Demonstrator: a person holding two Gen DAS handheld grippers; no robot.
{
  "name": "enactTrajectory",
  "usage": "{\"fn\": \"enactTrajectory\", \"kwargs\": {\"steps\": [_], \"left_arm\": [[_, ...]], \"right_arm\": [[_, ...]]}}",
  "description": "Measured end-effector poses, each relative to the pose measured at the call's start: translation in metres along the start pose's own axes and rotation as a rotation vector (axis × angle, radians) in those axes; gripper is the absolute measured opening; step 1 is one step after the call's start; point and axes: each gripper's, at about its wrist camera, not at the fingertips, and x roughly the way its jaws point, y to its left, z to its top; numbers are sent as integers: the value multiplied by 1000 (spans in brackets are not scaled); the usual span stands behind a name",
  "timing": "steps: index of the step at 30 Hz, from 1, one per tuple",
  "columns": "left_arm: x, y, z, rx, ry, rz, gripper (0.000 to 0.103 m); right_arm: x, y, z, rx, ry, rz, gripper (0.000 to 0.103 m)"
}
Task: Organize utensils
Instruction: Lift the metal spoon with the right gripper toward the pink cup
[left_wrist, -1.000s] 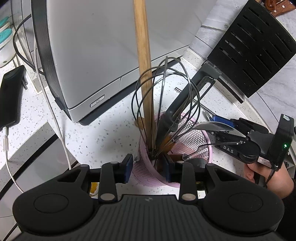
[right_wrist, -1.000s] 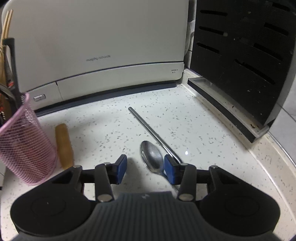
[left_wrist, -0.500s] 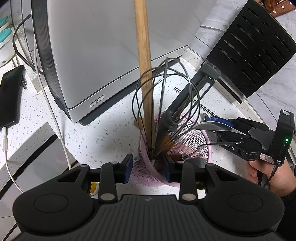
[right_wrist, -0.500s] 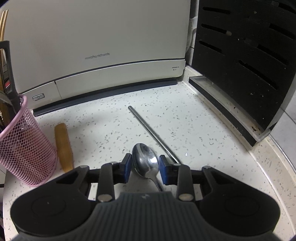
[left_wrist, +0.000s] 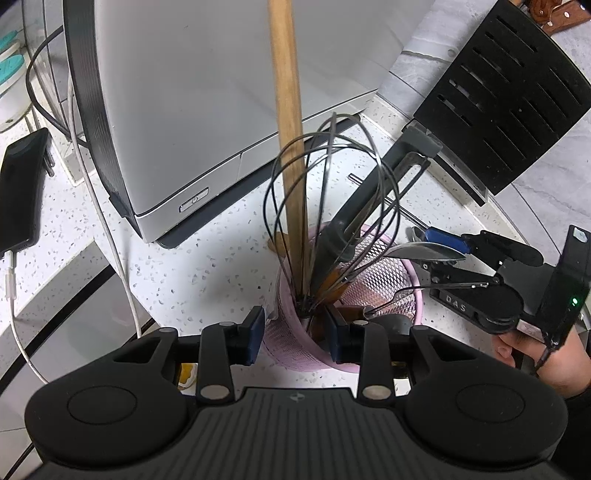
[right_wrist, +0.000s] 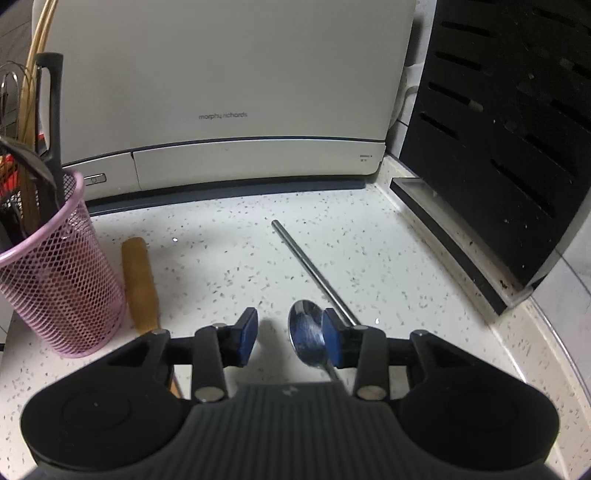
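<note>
left gripper (left_wrist: 295, 334) clamped on pink mesh holder (left_wrist: 291, 354) rim; right gripper (right_wrist: 290, 341) jaws opening, spoon (right_wrist: 306, 338) against right finger

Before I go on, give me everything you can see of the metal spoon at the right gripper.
The spoon is shiny metal with an oval bowl and a thin handle running back under the right gripper. It sits between the jaws, hollow side up, bowl against the right-hand pad with a clear gap to the other; the jaws are opening. The left wrist view shows it roughly level beside the pink mesh holder. Whether it touches the counter is unclear.
</note>
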Motion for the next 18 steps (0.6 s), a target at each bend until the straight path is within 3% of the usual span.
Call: {"fn": "enactTrajectory", "kwargs": {"steps": [6,7,10,12,18], "left_arm": [[0,0,0,6,0,1,39],[0,0,0,7,-1,0,39],[-2,1,0,6,-3,-3,39],[-3,2,0,5,-5,-4,39],[-4,1,0,5,-8,-3,39]], "right_arm": [[15,-10,6,63,47,-23,32],[15,-12,6,68,53,-15,24],[15,-14,9,75,66,-14,18],[12,-14,10,73,60,-13,4],[5,-20,10,94,75,-14,0]]}}
